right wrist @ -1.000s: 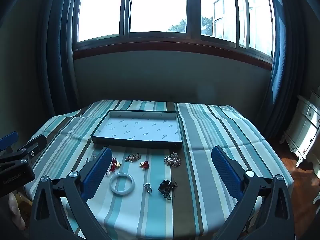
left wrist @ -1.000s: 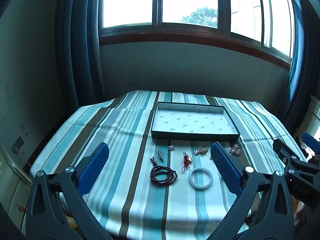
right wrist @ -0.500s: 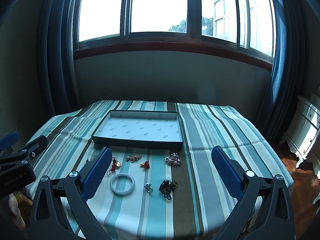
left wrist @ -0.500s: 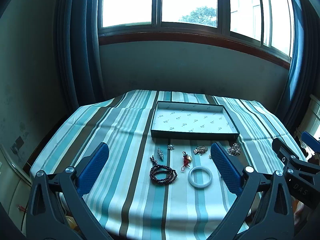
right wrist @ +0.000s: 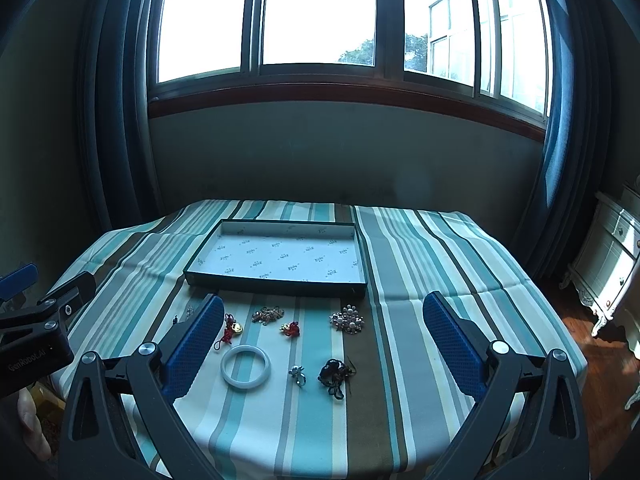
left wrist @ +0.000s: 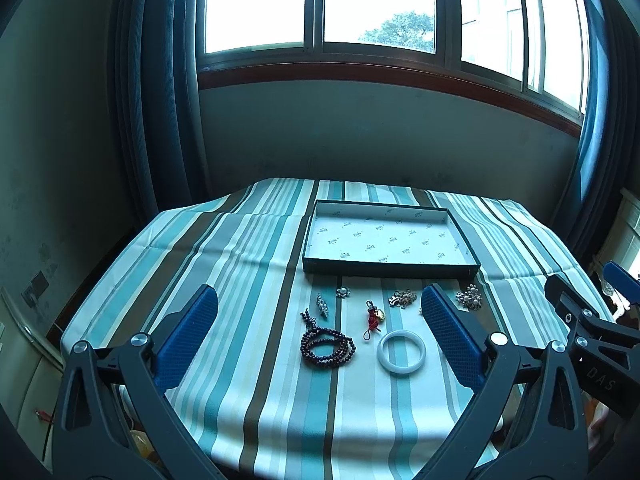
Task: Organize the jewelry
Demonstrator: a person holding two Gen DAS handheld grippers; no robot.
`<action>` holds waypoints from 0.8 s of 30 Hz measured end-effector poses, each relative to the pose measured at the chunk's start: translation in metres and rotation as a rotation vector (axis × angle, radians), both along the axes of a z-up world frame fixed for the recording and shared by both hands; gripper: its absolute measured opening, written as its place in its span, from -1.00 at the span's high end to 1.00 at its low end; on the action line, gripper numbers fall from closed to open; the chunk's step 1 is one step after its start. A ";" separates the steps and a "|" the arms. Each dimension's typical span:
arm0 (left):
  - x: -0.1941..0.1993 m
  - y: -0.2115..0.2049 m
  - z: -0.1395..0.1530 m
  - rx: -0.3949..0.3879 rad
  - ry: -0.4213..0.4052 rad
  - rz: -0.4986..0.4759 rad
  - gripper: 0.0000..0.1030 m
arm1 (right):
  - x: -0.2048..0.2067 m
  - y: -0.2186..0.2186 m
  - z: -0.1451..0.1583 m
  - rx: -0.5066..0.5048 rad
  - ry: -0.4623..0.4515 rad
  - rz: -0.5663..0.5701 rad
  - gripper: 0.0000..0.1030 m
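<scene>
Both hand-held grippers, left point(left wrist: 318, 330) and right point(right wrist: 320, 332), gape wide, empty. Jewelry lies loose on the worktop point(left wrist: 248, 380), frame centre, below the empty tray point(left wrist: 390, 270). I'd start with the white bangle point(right wrist: 245, 366): pinch one rim side.

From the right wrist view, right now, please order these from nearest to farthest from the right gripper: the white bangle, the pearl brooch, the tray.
Measured from the right gripper, which is open:
1. White bangle: lowest in the picture, left of centre, near the left finger.
2. Pearl brooch: farther back, right of centre.
3. Tray: farthest, behind all the jewelry, toward the window.
</scene>
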State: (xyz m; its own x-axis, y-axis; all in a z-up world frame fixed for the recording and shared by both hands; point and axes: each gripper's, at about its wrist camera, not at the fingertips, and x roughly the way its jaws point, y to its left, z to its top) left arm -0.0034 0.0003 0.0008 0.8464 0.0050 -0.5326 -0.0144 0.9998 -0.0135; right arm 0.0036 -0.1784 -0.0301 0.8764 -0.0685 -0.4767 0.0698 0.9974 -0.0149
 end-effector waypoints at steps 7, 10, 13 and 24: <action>0.000 -0.001 0.000 0.001 0.000 0.002 -0.96 | 0.000 0.001 -0.001 -0.001 -0.001 0.002 -0.93; 0.000 -0.001 -0.001 0.000 -0.001 0.001 -0.96 | 0.000 0.001 -0.001 0.000 -0.001 0.003 -0.93; 0.000 -0.001 -0.001 0.002 0.000 0.000 -0.96 | 0.000 0.001 -0.002 -0.001 -0.001 0.005 -0.93; 0.000 -0.001 0.000 0.002 0.001 0.001 -0.96 | 0.000 0.003 -0.002 -0.003 -0.002 0.006 -0.93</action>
